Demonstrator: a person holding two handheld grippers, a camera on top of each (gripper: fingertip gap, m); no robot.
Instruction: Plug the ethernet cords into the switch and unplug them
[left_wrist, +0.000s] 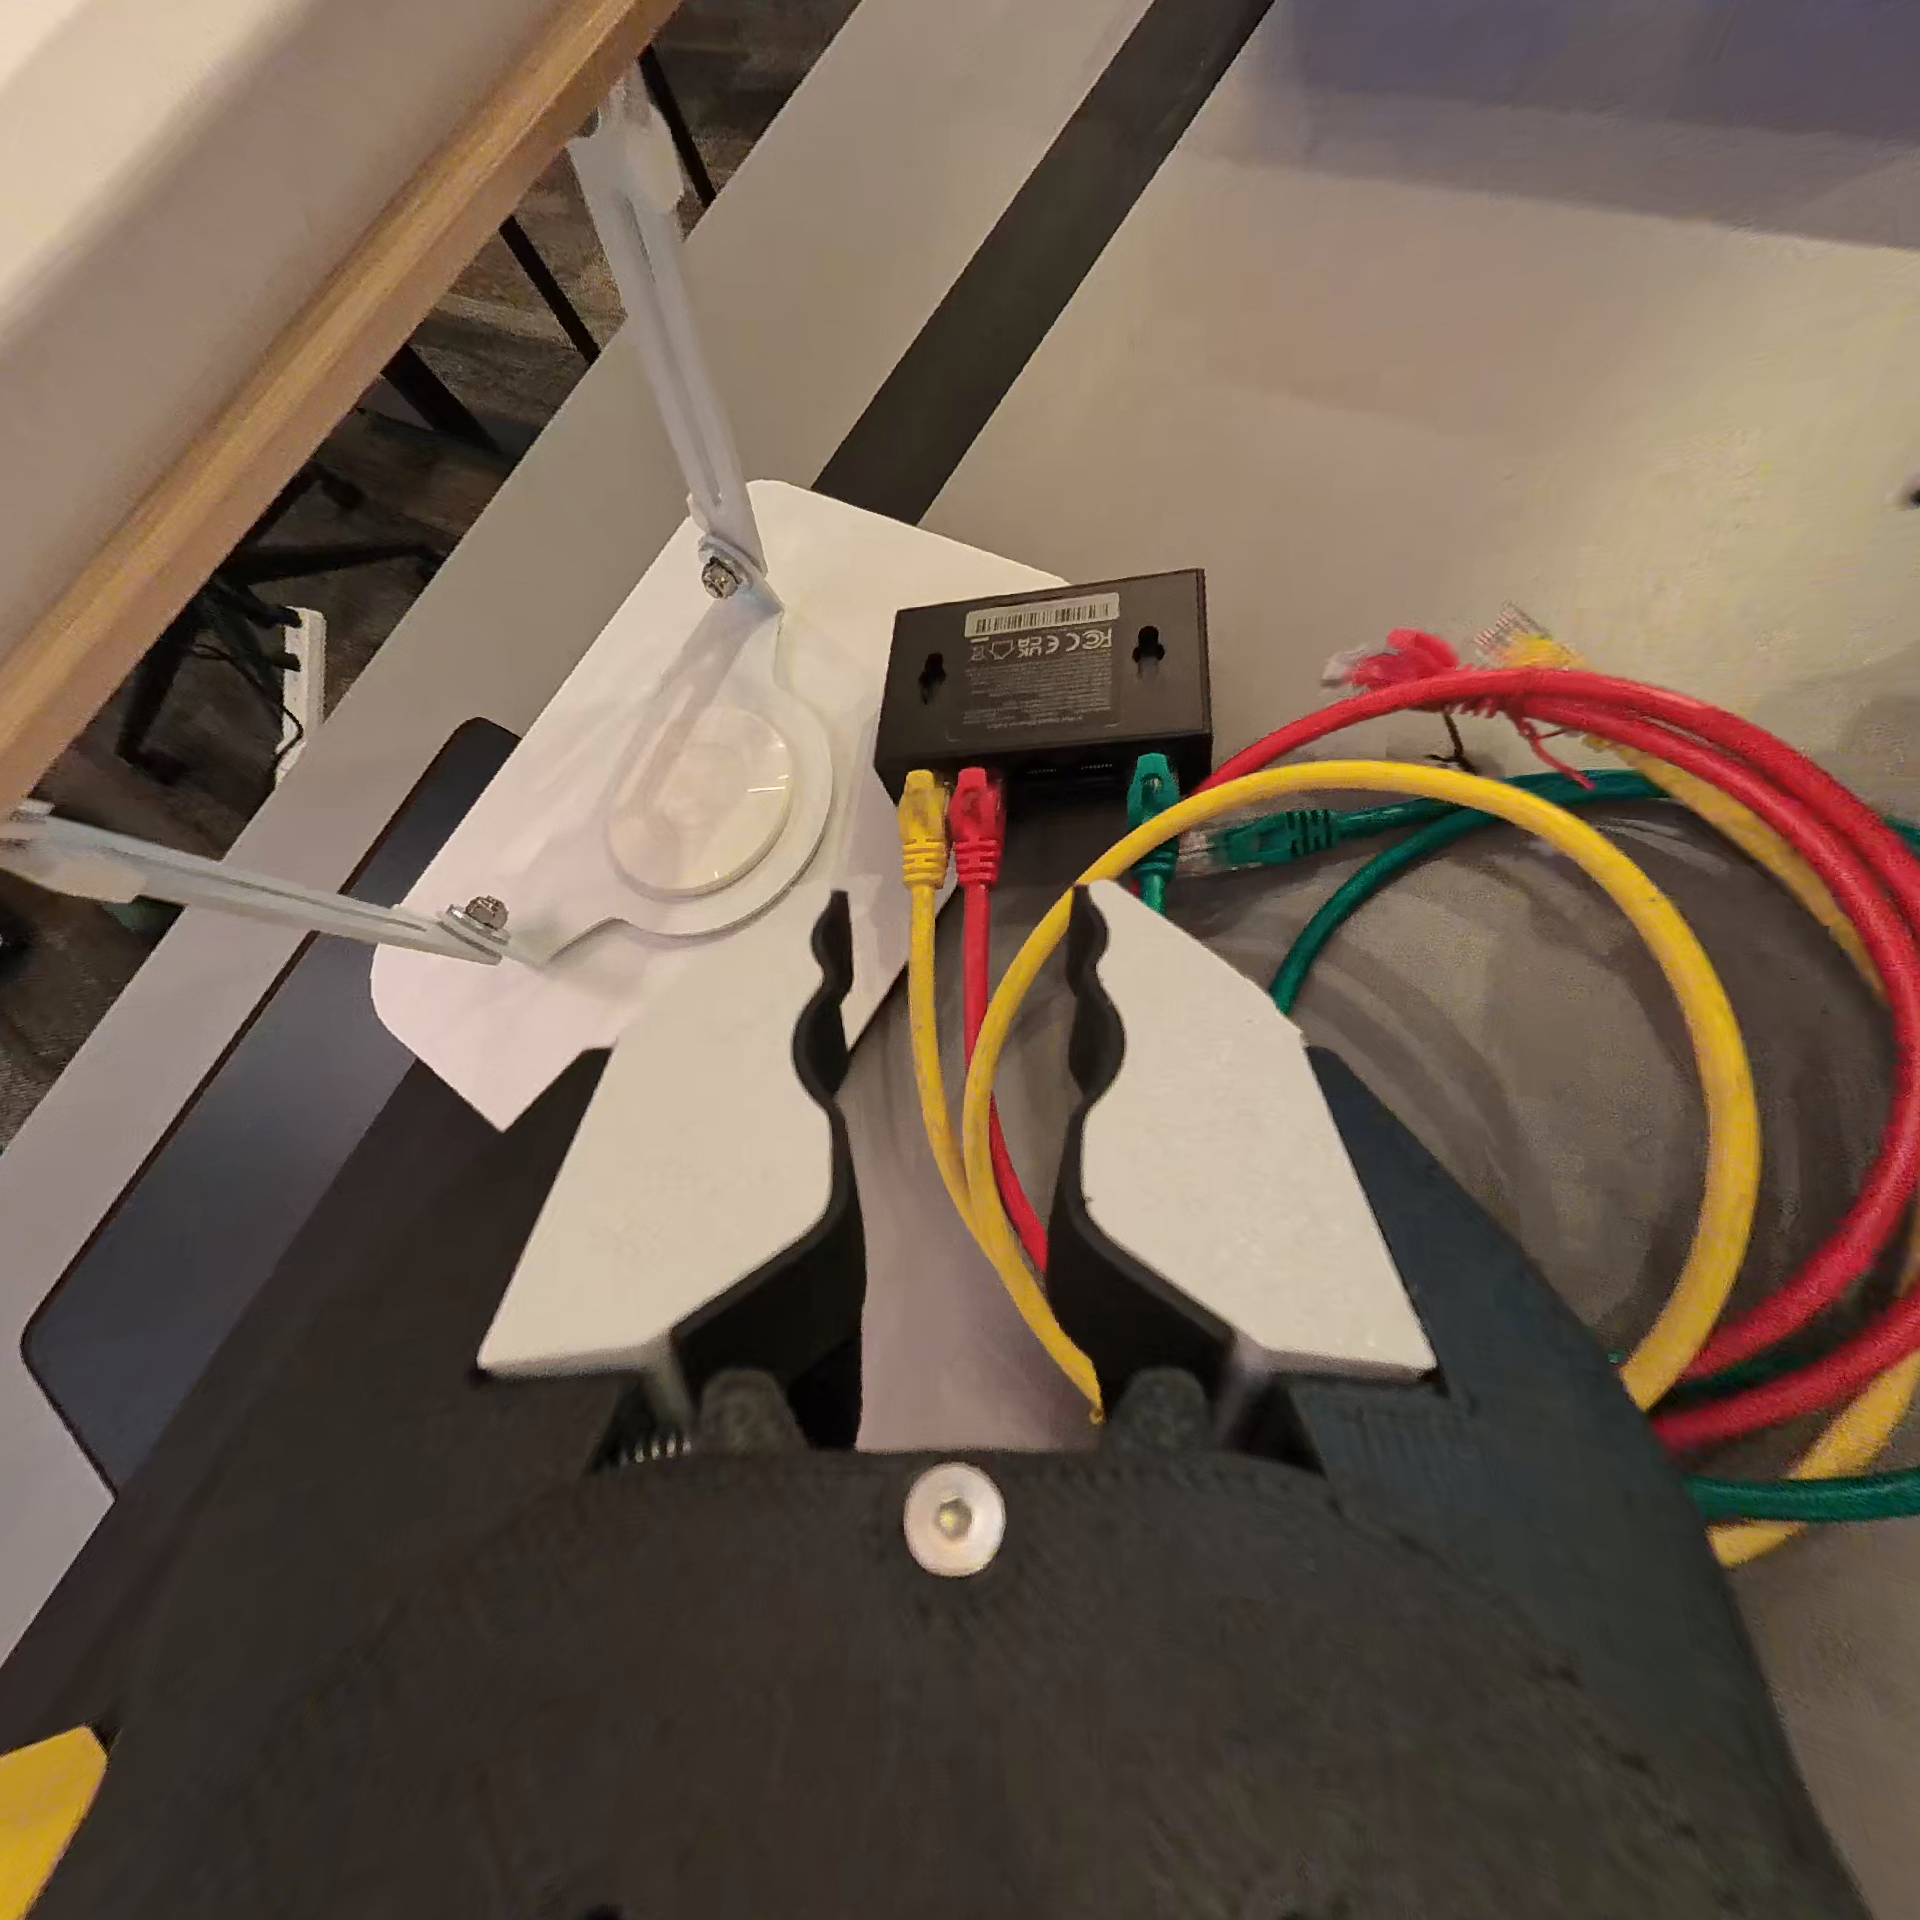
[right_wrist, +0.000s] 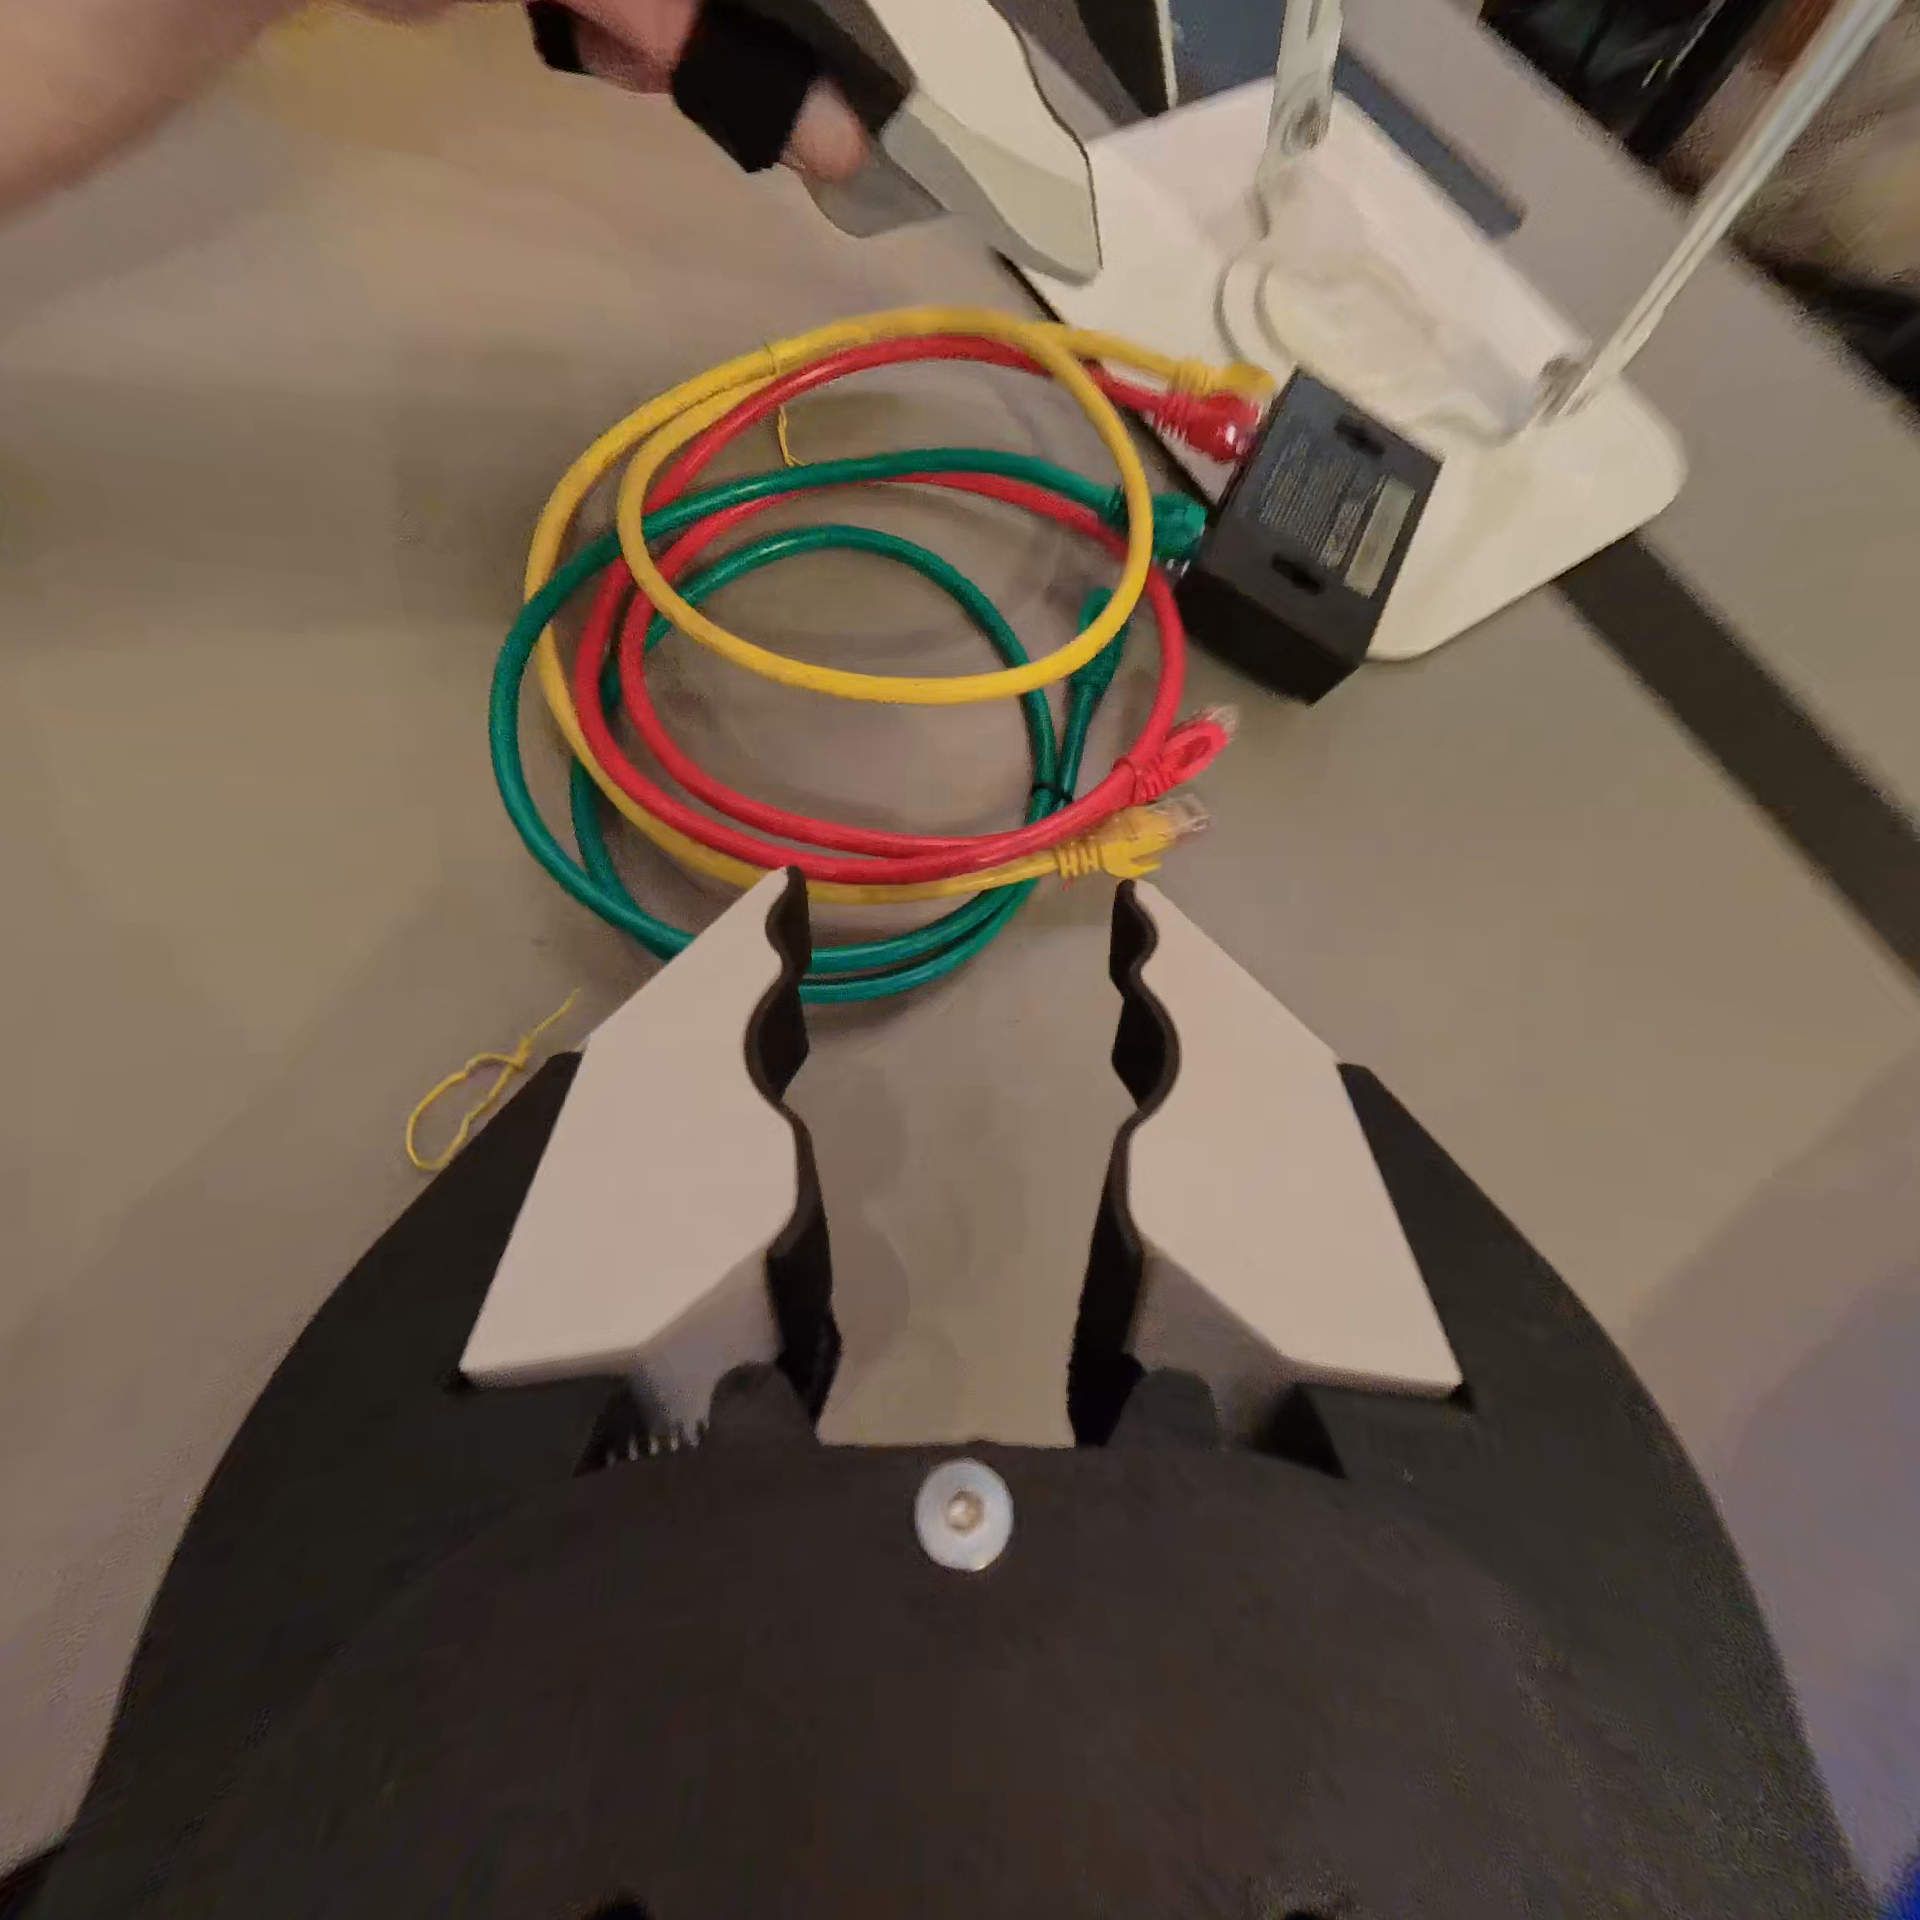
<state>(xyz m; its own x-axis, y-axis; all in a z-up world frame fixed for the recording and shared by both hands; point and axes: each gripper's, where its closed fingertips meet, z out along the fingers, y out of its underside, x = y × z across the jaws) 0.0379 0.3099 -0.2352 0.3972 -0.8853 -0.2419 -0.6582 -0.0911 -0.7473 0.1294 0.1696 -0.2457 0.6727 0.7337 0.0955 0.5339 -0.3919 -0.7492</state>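
The black switch (left_wrist: 1044, 675) lies label side up on the grey table. A yellow plug (left_wrist: 923, 821), a red plug (left_wrist: 977, 821) and a green plug (left_wrist: 1151, 790) sit in its ports. My left gripper (left_wrist: 956, 902) is open just short of the yellow and red plugs, and their cords run between its fingers. A loose green plug (left_wrist: 1262, 836), red plug (left_wrist: 1382, 665) and yellow plug (left_wrist: 1517, 639) lie to the right. My right gripper (right_wrist: 956, 888) is open and empty, just short of the loose yellow plug (right_wrist: 1138, 836) and the coiled cords (right_wrist: 831, 623). The switch (right_wrist: 1309, 530) is at the upper right.
A white stand base (left_wrist: 717, 800) with two slanting metal arms stands left of the switch. A yellow twist tie (right_wrist: 468, 1101) lies near my right gripper. A hand holds the left gripper, one finger (right_wrist: 1018, 177) showing at the top. The table edge and floor are at the far left. Tip to tip, the grippers are about 15 centimetres apart. To reach the black switch (left_wrist: 1044, 675) in a straight line is about 8 centimetres for my left fingers, about 15 centimetres for my right. Seen from the right wrist view (right_wrist: 1315, 498) as well.
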